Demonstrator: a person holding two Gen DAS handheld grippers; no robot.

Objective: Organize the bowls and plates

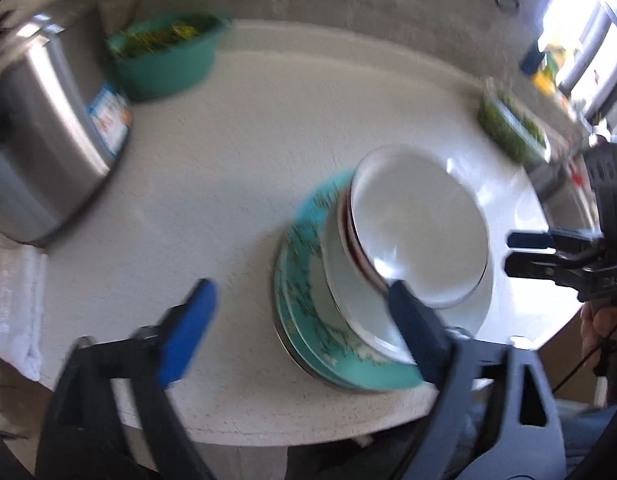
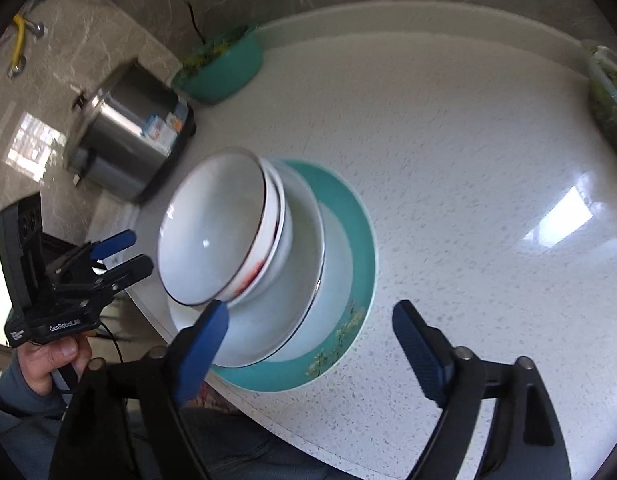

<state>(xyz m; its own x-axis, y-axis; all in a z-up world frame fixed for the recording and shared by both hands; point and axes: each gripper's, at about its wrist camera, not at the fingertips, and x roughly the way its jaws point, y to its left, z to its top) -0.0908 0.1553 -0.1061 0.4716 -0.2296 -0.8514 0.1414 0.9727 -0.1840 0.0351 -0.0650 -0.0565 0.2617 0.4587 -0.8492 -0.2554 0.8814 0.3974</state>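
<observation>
Right wrist view: the bowls [image 2: 212, 236] sit nested on the plates [image 2: 348, 280] near the counter [image 2: 468, 160] edge. The right hand-held gripper [image 2: 308, 340] gapes empty just beside them, nearer; the left hand-held gripper [image 1: 300, 312], equally wide and empty, flanks the stack's other side.

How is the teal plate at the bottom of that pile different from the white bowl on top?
The teal plate is wide and nearly flat; the top white bowl is narrower and deep. The plate has a teal band with a flower pattern; the bowl is plain white inside with a dark rim line. The plate lies level on the counter; the bowl sits tilted. Both are round, glossy dishes.
</observation>
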